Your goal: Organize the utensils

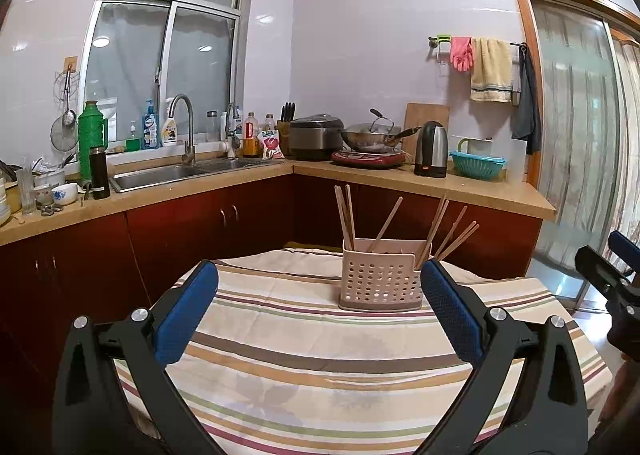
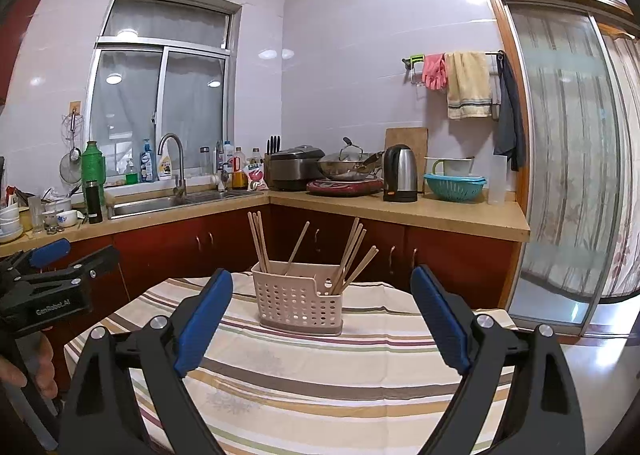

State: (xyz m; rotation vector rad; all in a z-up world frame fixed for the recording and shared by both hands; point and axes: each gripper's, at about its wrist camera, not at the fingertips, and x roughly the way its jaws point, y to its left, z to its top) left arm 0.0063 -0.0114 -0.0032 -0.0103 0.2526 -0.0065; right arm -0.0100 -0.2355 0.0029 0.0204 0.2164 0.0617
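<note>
Both hand-held grippers are shown spread wide and empty: the left gripper [image 1: 320, 295] and the right gripper [image 2: 322, 303] are held above the near edge of the striped-cloth table [image 1: 280, 355], short of the pale pink perforated plastic utensil caddy [image 1: 380, 281]. The caddy stands upright near the far edge, with the light wooden chopsticks [image 1: 347, 217] leaning scattered across its compartments. If regrouping is intended, one stick is best pinched high on its shaft and lifted straight up — the light caddy may tip and could be steadied by the other gripper. Behind lies a kitchen — tan countertop [image 2: 440, 211], steel sink [image 2: 160, 205], window [image 1: 160, 67].
</note>
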